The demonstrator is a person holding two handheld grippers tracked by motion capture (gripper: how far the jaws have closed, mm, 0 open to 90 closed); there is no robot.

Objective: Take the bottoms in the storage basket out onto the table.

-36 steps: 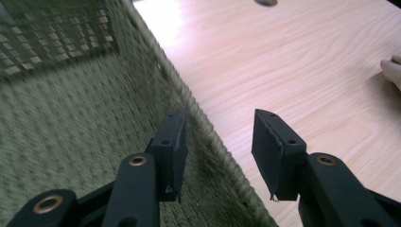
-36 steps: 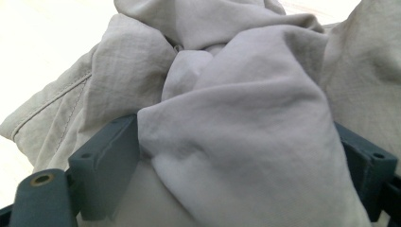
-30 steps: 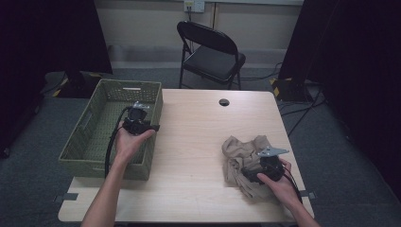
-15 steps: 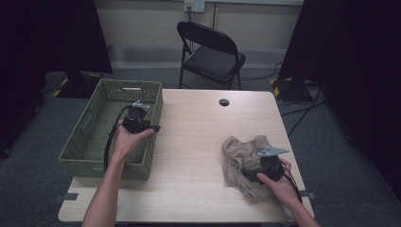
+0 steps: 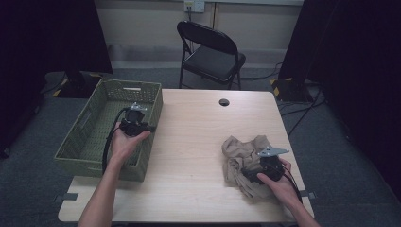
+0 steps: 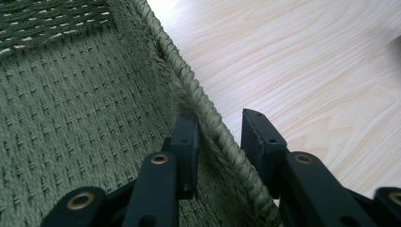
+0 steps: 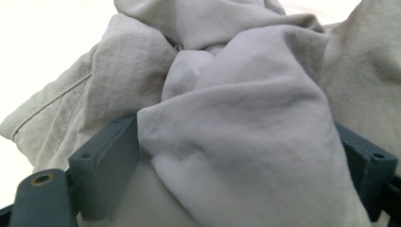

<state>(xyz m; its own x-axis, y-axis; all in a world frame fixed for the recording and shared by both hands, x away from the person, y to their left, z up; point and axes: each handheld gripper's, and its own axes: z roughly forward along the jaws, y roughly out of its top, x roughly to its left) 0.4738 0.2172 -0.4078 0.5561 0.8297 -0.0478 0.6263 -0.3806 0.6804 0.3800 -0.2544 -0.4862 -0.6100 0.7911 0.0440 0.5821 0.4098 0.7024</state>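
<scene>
Nearest to us, at the front right of the surface, our right claw sits buried in a crumpled beige garment. In the right gripper view, a thick bunch of the cloth fills the space between the two jaws, and both jaws press against the fabric at its sides, so this claw grips the garment. The garment lies in a heap on the light wood, near the right front edge, well apart from the basket.

Farther in and to the left, our left claw is at the right wall of the green woven basket, which stands on the left side of the surface and overhangs its left edge. In the left gripper view, the jaws straddle the braided rim: one jaw is inside the basket against the woven wall, the other outside over the bare wood. These jaws have just been closing with the rim between them. The inner jaw touches the weave, but a narrow gap shows between the outer jaw and the rim, so the claw is not yet clamped.

Beyond, a round cable hole marks the far side of the surface, and a black folding chair stands on the floor behind it.
</scene>
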